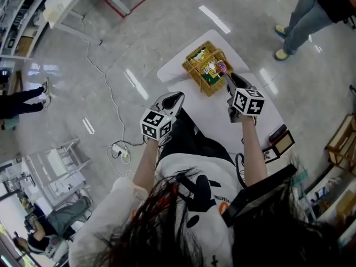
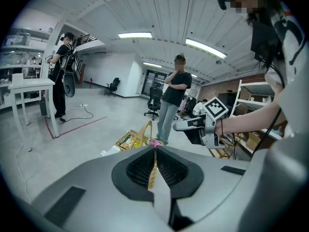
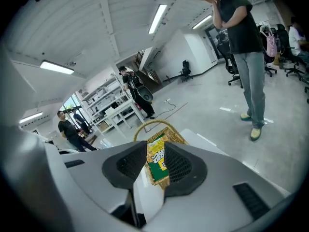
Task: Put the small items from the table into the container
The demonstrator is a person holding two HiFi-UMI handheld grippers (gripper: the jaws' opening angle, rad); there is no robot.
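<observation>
A wicker basket [image 1: 194, 71] stands at the far end of the white table [image 1: 222, 121], with yellow and green snack packets [image 1: 208, 70] and a small pink item [image 1: 221, 67] inside. My right gripper [image 1: 230, 80] hovers at the basket's near right corner. It is open with nothing between its jaws; in the right gripper view [image 3: 155, 145] the basket [image 3: 153, 125] and a packet [image 3: 157, 161] show through the gap. My left gripper [image 1: 173, 99] is at the table's left edge, short of the basket, shut and empty. In the left gripper view [image 2: 155, 149] the basket [image 2: 130, 138] lies ahead.
A person [image 1: 303, 15] stands on the floor beyond the table. A small dark object and a framed item [image 1: 278, 141] lie at the table's near right. A cable and power strip [image 1: 119, 149] run across the floor on the left. Shelving [image 1: 339, 138] stands on the right.
</observation>
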